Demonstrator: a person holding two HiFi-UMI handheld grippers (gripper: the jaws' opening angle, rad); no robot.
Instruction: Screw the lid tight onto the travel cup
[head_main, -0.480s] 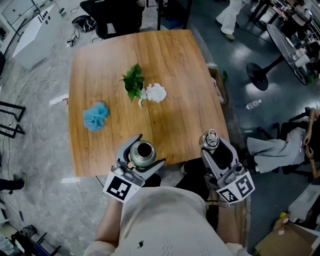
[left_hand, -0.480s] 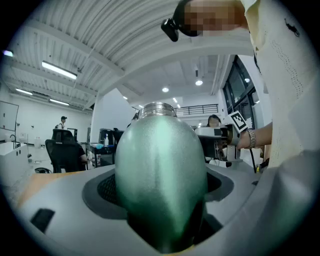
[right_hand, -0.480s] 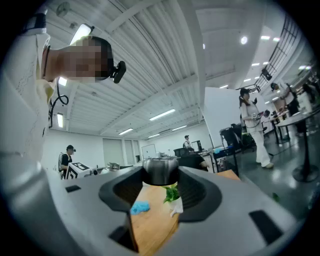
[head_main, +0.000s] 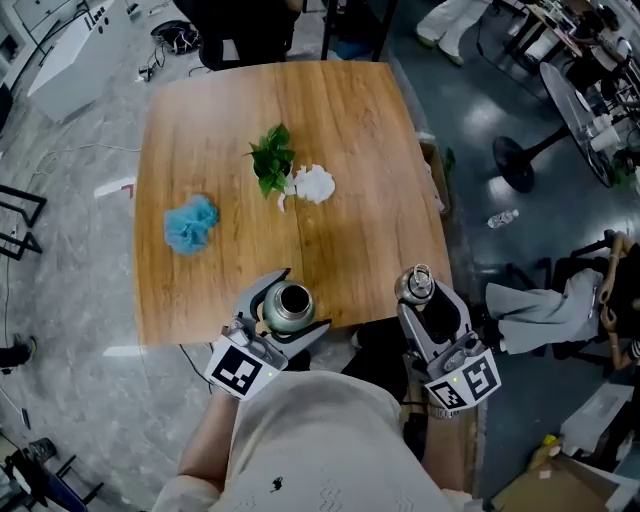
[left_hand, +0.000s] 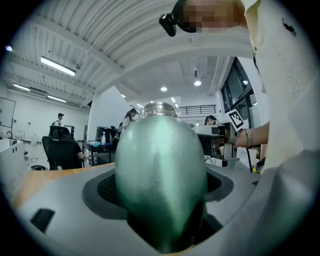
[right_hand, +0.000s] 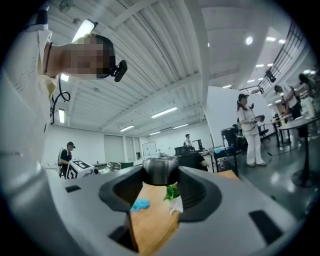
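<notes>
The travel cup, green-grey metal with its mouth open upward, stands between the jaws of my left gripper, which is shut on its body. In the left gripper view the cup fills the middle. The steel lid is held at the tips of my right gripper, which is shut on it, a hand's breadth to the right of the cup. The right gripper view shows the lid pinched between the jaws. Both grippers hover at the front edge of the wooden table. Lid and cup are apart.
On the table lie a blue puff, a green leafy sprig and a white crumpled piece. A black chair base and grey cloth are on the floor at the right. People and desks fill the room behind.
The head view has shifted slightly. Both grippers keep their grips and stay at the table's front edge, cup and lid the same distance apart.
</notes>
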